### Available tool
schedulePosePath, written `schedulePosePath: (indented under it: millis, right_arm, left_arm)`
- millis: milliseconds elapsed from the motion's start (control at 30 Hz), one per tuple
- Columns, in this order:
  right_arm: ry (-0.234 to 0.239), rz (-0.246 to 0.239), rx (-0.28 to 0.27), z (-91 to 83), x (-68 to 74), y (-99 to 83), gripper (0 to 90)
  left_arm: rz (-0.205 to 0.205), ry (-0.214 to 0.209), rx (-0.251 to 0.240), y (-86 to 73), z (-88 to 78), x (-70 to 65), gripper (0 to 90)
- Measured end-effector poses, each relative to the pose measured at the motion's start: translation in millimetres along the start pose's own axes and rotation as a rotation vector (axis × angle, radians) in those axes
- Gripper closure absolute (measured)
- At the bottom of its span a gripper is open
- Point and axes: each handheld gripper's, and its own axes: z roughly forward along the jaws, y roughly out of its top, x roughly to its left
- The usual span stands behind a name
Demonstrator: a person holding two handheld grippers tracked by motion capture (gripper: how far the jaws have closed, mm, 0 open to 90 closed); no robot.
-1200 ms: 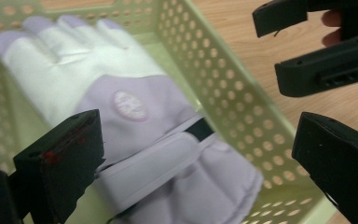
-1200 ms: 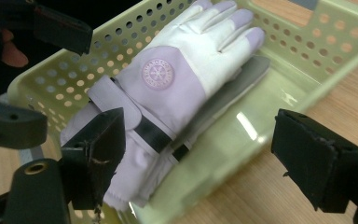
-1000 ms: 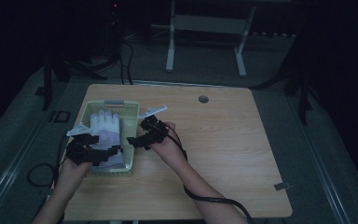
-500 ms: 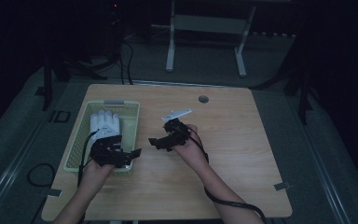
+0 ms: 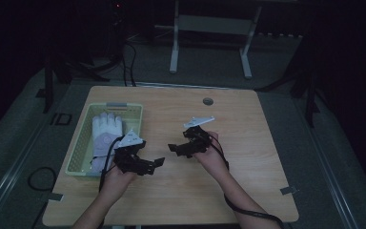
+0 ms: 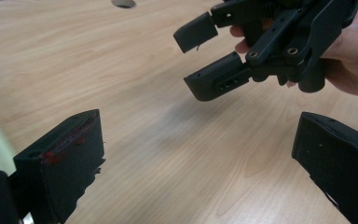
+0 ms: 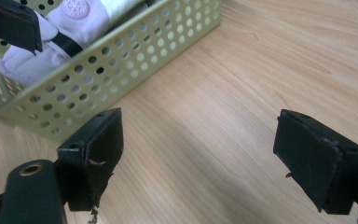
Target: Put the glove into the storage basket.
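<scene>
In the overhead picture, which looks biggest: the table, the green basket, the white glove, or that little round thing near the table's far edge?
Largest to smallest in the high view:
1. Table
2. Basket
3. Glove, lying inside the basket, partly hidden by the left tool
4. Round insert

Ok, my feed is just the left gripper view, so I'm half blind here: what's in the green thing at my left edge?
Observer: It's a perforated basket with a white glove lying in it.
Operator: Is the right gripper carrying anything?
Observer: No, the right gripper is open with bare table between its jaws.
Operator: Which hand is nearer the basket?
Observer: The left gripper; it's just off the basket's near right corner.
</scene>
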Motion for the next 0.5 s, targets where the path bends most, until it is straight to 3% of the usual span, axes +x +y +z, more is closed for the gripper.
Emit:
schedulePosePath:
  millis: [133,333,500]
  right_arm:
    - [-0.004,0.007,-0.003,-8.2,-6.8,-10.0,15.8]
    - [-0.014,0.013,-0.001,-16.9,-14.9,-22.7,15.7]
    - [-0.03,0.017,-0.001,-20.8,-21.4,-33.9,15.7]
  left_arm:
    - [-0.008,-0.037,-0.013,-2.1,8.3,-7.1,2.5]
    - [0.029,-0.058,0.024,-7.4,26.1,-20.2,2.5]
    - [0.06,-0.102,0.04,-11.3,41.3,-30.3,2.5]
